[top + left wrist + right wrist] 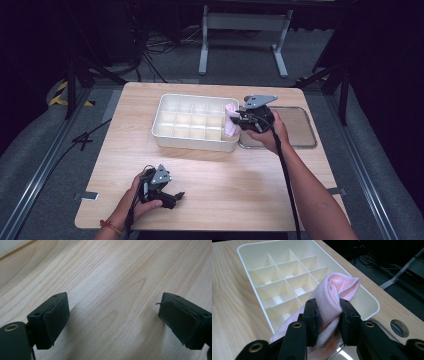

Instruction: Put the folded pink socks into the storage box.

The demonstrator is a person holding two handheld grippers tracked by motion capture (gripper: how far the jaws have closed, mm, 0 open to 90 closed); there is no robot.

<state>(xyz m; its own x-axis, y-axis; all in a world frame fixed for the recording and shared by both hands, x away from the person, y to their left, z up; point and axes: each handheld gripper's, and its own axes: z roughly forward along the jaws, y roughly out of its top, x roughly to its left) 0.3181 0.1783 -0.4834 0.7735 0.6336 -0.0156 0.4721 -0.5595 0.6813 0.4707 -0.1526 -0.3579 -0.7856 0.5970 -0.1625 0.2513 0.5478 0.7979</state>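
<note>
Your right gripper (329,315) pinches the cloth (332,293) over the tray (165,134); it may unroll; left gripper (112,320) is wide, idle

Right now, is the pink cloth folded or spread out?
Folded: the pink cloth is a rolled bundle pinched between the right gripper fingers, over the white tray.
</note>
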